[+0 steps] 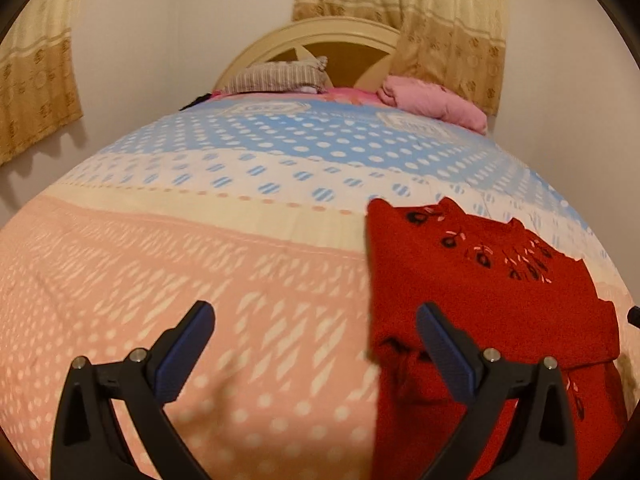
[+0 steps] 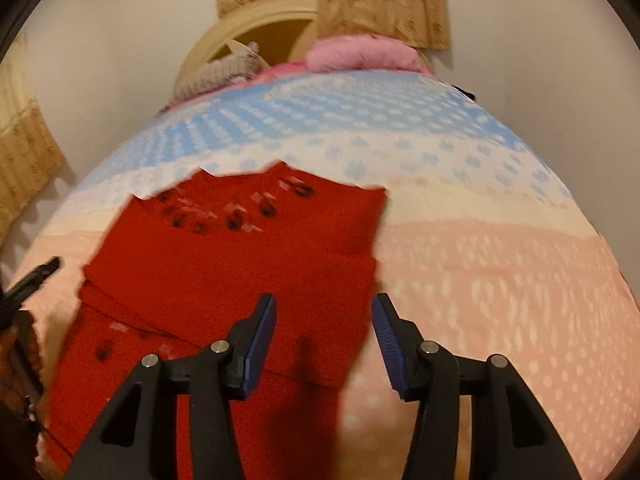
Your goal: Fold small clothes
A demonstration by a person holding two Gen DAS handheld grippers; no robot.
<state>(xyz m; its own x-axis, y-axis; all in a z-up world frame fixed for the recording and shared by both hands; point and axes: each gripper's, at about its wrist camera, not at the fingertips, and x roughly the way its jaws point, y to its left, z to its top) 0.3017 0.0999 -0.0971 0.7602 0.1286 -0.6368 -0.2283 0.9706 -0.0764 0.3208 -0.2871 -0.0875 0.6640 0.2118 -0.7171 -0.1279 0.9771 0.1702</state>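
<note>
A red knitted garment (image 1: pixel 480 292) with dark embroidered flowers lies flat on the bedspread, its upper part folded down over the lower part. In the left wrist view it fills the right side. My left gripper (image 1: pixel 315 312) hovers open and wide above the pink cloth; its right finger (image 1: pixel 444 344) stands over the garment's left edge. The right wrist view has the garment (image 2: pixel 240 264) at centre left. My right gripper (image 2: pixel 324 300) is open above the garment's right edge, with nothing pressed between the pads.
The bedspread (image 1: pixel 200 248) is pink near me, then cream, then blue with white dots. A striped pillow (image 1: pixel 276 76) and a pink bundle (image 1: pixel 432 100) lie by the cream headboard (image 1: pixel 320 32). Beige curtains (image 1: pixel 452 20) hang behind. A black part (image 2: pixel 36 276) shows at the left edge.
</note>
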